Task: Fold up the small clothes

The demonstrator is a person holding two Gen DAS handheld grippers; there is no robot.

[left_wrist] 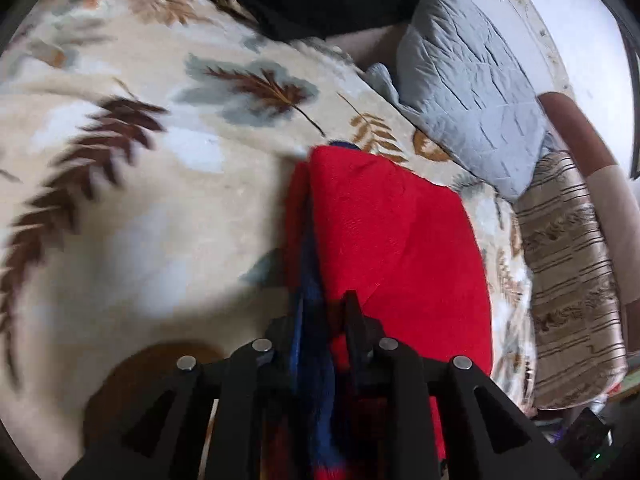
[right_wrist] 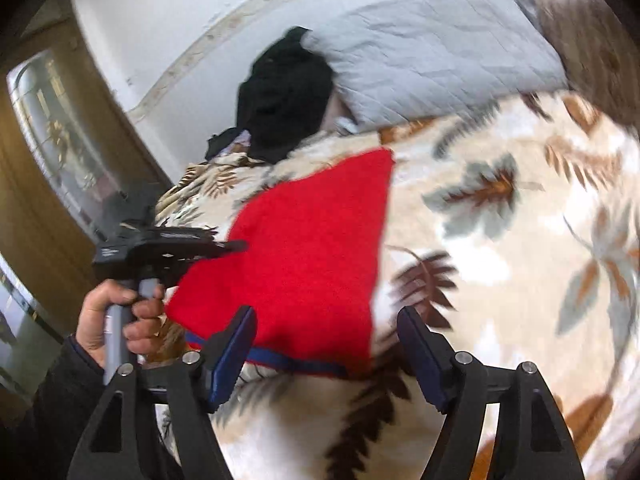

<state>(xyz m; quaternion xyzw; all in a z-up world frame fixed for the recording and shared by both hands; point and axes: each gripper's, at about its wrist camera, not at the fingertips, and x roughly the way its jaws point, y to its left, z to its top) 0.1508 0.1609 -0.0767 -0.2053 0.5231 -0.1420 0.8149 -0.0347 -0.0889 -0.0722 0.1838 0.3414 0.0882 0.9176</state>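
Observation:
A red knit garment (left_wrist: 392, 232) with a blue trim lies folded on a leaf-patterned blanket (left_wrist: 160, 200). My left gripper (left_wrist: 324, 304) is shut on its near edge, with red and blue cloth bunched between the fingers. In the right wrist view the same garment (right_wrist: 312, 256) lies as a red wedge with its blue trim (right_wrist: 296, 360) toward me. The left gripper (right_wrist: 236, 246), held by a hand (right_wrist: 116, 320), bites the garment's left edge. My right gripper (right_wrist: 327, 314) hangs open just above the near edge, its pads wide apart and pressing on nothing.
A grey quilted pillow (right_wrist: 432, 52) and a black garment (right_wrist: 284, 96) lie at the far side of the bed by the white wall. A striped cushion (left_wrist: 572, 280) lies along the bed's right edge. A wooden door (right_wrist: 40, 200) stands at the left.

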